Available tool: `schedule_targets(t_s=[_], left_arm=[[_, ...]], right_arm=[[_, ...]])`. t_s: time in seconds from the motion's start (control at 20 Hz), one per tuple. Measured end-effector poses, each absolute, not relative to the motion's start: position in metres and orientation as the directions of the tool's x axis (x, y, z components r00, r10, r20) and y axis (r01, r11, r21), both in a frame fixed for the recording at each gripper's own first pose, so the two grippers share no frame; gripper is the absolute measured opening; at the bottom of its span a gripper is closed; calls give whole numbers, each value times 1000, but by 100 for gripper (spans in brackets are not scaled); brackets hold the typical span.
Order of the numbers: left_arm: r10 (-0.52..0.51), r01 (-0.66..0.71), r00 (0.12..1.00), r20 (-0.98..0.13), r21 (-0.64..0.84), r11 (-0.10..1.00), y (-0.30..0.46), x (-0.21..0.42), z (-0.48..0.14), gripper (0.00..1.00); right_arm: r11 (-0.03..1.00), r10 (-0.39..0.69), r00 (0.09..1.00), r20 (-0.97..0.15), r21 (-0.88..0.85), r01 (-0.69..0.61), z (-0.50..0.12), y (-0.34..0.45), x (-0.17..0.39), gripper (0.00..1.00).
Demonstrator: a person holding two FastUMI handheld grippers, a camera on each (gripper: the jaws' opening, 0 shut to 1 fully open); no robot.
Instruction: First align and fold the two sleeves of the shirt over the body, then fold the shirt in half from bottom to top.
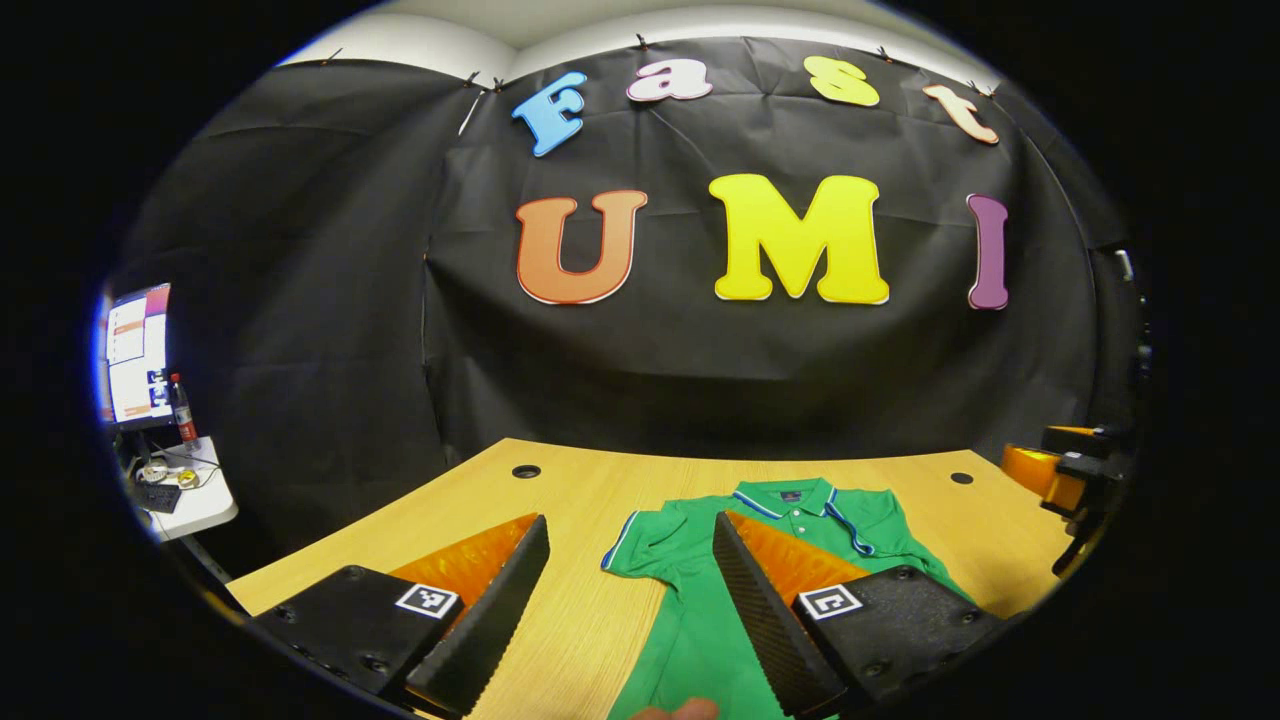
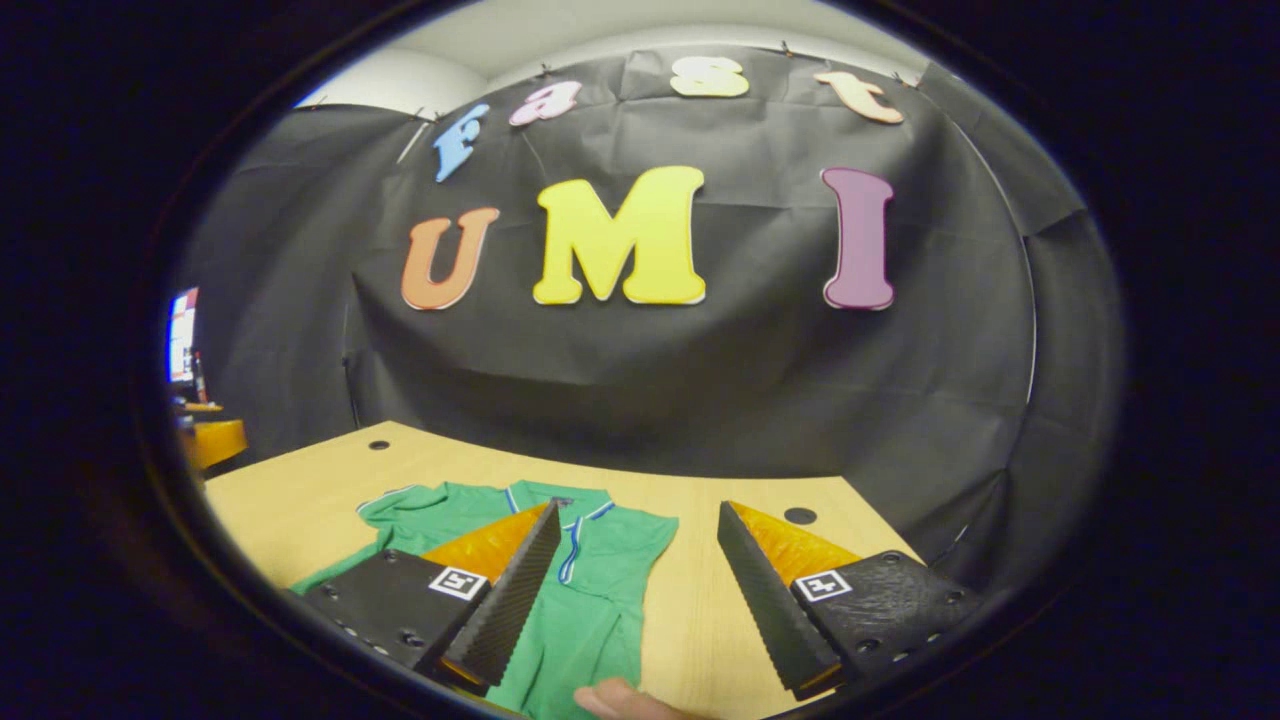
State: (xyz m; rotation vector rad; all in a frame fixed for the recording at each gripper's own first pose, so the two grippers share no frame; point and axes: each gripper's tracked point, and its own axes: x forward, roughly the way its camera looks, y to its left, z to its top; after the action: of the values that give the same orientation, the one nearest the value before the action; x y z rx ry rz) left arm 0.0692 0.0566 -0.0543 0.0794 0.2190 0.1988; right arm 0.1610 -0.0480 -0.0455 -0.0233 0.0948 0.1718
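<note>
Shirt: the green shirt lies flat on the wooden worktop, collar at the far end near the black wall.
Collar: it has blue and white edges and sits neat at the top of the shirt.
Sleeve on the left side: this sleeve sticks out to the side in the left gripper view. It is not folded over the body yet.
Sleeve on the right side: this sleeve also lies out to the side in the right gripper view. It is not folded yet either.
Bottom of the shirt: it runs out of sight below, so I cannot tell how it lies.
Left gripper: the left gripper is wide open and holds nothing. It hangs above the worktop by the left sleeve, one finger over the shirt and one over bare wood.
Right gripper: the right gripper is wide open too, with nothing in it. One finger is over the shirt and the other over bare wood.
Finger of a person: a fingertip peeks in at the bottom edge.
How far along: I think the job is just at the start. No fold is done.
What is left: both sleeves, then the fold from bottom to top.
Boxes or bowls: there are none on the worktop, just two small round holes in the wood.
</note>
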Motion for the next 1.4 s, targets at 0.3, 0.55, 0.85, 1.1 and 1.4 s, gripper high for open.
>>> schedule_targets(t_s=[0.3,0.55,0.85,1.1,1.4], left_arm=[[167,-142,920,-356,94,985,82,154,-110,100],[171,-114,907,-385,167,979,109,211,-154,100],[148,-98,858,-491,127,987,120,244,-205,100],[137,-107,793,-594,85,991,123,252,-251,80],[134,-137,791,-597,41,990,127,251,-256,38]], right_arm=[[971,234,972,1,-48,-234,-47,-46,92,96],[953,287,957,40,-116,-281,-63,-37,68,95],[950,310,951,19,-55,-308,-69,-33,63,95],[954,300,953,39,-36,-299,-68,-42,65,95],[957,287,958,12,29,-287,-78,-52,72,96]])
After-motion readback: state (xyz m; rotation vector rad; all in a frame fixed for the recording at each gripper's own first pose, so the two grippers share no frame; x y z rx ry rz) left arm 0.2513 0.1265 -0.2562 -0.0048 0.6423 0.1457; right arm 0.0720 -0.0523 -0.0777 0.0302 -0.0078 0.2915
